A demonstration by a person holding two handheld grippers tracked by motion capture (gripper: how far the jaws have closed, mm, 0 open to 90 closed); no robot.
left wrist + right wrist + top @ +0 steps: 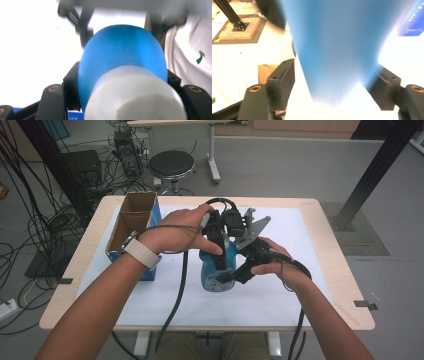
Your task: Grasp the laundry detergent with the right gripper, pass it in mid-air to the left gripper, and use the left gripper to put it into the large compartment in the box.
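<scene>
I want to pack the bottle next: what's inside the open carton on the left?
The carton shows brown inner walls only; its bottom is hidden by its near wall and the wrist.

Open cardboard box [131, 222] at table's [335, 270] left — black stool [171, 165] and cables [30, 215] beyond.

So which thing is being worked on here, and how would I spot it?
Find the white mat on the wooden table, then the open cardboard box at its left. Just right of that, between both hands, is the bottle: the one smooth blue thing, with a white cap.
</scene>
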